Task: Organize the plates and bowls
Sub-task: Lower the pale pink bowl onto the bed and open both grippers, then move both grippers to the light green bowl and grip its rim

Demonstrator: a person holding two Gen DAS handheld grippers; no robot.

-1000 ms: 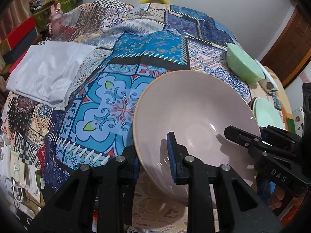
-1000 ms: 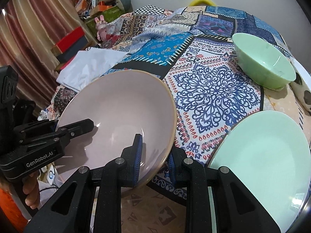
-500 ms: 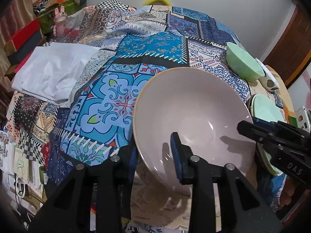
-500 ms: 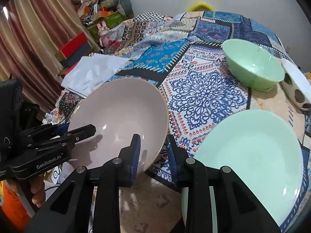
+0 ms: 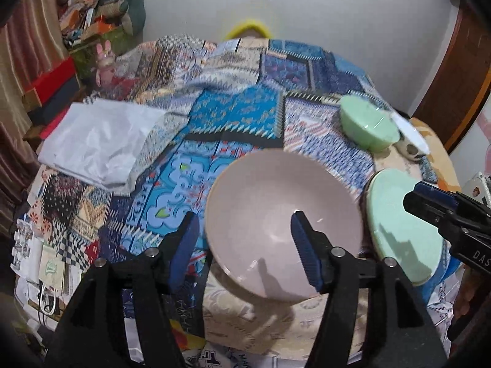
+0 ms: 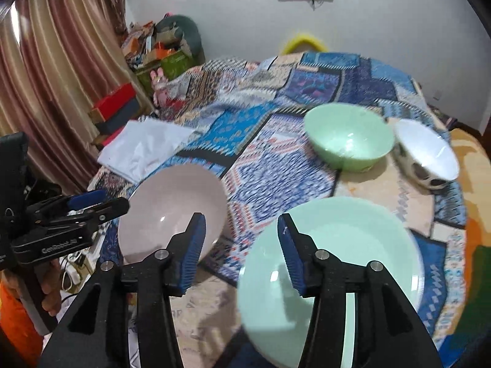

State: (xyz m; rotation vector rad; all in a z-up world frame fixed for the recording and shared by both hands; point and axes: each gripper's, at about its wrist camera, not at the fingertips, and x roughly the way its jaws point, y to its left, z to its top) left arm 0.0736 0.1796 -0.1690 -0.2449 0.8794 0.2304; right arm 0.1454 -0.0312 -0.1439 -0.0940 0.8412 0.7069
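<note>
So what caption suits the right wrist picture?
Opening right gripper above a pale pink bowl and mint green plate.

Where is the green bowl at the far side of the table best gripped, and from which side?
Grip the green bowl by its rim, one finger inside and one outside the thin wall. It sits upright and open. Come from above on its near-left edge: the white bowl crowds its right side, while the patterned cloth on the near left lies bare.

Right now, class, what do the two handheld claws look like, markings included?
Both are black. The left claw and right claw each have ribbed blue pads and silver screws. White lettering marks their bodies: "GenRobot.AI" on the left, "DAS" on the right. Orange clothing shows behind.
</note>
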